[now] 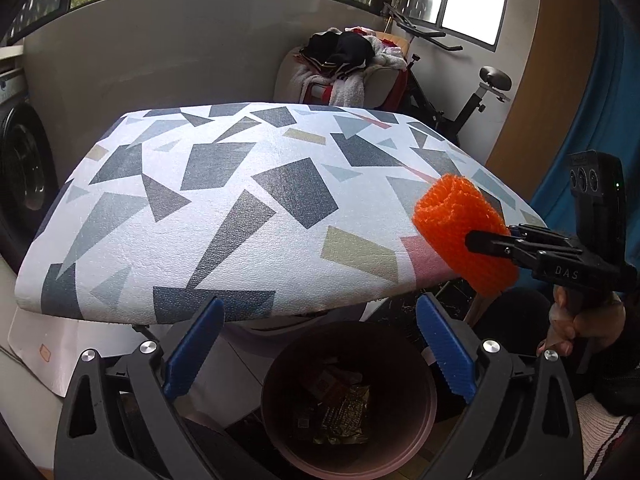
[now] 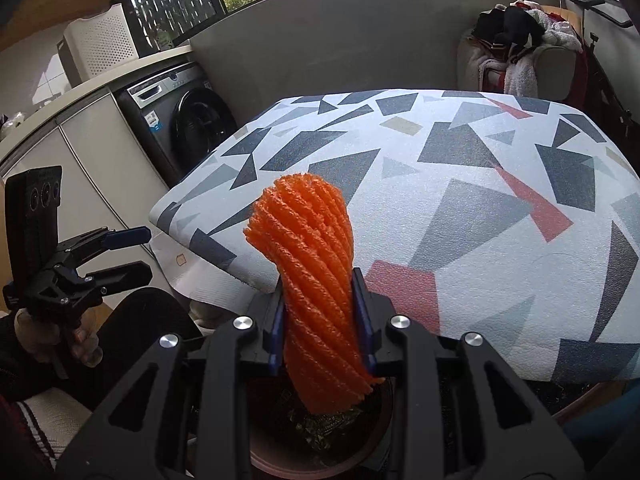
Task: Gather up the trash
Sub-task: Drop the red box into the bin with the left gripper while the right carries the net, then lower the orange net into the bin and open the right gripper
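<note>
An orange foam net sleeve (image 2: 316,280) is clamped between my right gripper's (image 2: 320,312) blue pads; in the left wrist view the sleeve (image 1: 460,232) hangs off the table's near right edge. A brown trash bin (image 1: 424,412) with wrappers inside stands below the table edge, and in the right wrist view the bin (image 2: 384,432) is directly under the sleeve. My left gripper (image 1: 320,348) is open and empty above the bin; it also shows in the right wrist view (image 2: 128,252) at the left.
A table (image 1: 224,208) with a geometric-patterned cloth fills the middle. A washing machine (image 2: 184,120) stands left, a chair piled with clothes (image 1: 340,68) and an exercise bike (image 1: 472,96) behind. A grey panel lines the back.
</note>
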Available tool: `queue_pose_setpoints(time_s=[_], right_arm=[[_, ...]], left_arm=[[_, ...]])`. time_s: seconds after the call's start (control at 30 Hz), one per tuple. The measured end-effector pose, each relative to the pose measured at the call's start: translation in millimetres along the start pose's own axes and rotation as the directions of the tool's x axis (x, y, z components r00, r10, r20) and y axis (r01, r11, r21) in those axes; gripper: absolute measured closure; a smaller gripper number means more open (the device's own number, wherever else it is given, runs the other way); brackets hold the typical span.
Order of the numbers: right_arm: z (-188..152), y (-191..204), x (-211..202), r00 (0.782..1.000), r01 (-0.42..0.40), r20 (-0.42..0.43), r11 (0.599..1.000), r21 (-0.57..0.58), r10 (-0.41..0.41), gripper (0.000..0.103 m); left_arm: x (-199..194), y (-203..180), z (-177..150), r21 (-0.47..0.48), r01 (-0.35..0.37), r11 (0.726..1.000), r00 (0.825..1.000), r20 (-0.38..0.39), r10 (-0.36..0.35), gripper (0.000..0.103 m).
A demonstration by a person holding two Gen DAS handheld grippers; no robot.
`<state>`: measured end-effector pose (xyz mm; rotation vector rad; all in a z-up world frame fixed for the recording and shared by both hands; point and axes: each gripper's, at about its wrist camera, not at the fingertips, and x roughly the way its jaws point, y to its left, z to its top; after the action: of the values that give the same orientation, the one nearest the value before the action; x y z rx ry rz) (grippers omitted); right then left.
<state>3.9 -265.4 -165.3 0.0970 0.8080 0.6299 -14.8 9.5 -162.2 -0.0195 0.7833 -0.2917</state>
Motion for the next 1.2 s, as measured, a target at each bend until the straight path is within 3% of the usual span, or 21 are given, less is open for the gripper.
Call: queue_pose_setpoints(time_s=[0.37,0.87,0.93,1.1,1.2], right_arm=[[-21.4,20.8,29.0,0.987,-0.024,-0.162,0.999,-0.045,0.016,0.071],[-35.8,35.1,50.4,0.961,-0.027,-0.277,0.994,-0.108,-0.004,0.063],[-36.5,35.7,51.4,0.959,-0.024,-0.283,0.993,-0.114,-0.009,0.058],[-36.6,34.6,53.0,0.958,0.020,-0.280,0.993,-0.119,-0.053,0.021],[-35.8,31.8,52.1,0.960,0.057,-0.267,0.992,-0.115,-0.086,0.009]], left_arm=[[-12.6,11.0,5.6,-0.010,-0.098,0.995,0.994,0.044,0.099,0.007],[-8.3,13.0,1.5,-0.008,-0.129,0.992,0.991,0.029,0.130,0.006],[-7.4,13.3,0.7,-0.009,-0.131,0.991,0.991,0.027,0.131,0.006],[-5.8,14.1,-0.9,-0.013,-0.140,0.990,0.990,0.018,0.141,0.006],[-5.7,15.2,-2.2,-0.020,-0.143,0.989,0.989,0.016,0.144,0.006]])
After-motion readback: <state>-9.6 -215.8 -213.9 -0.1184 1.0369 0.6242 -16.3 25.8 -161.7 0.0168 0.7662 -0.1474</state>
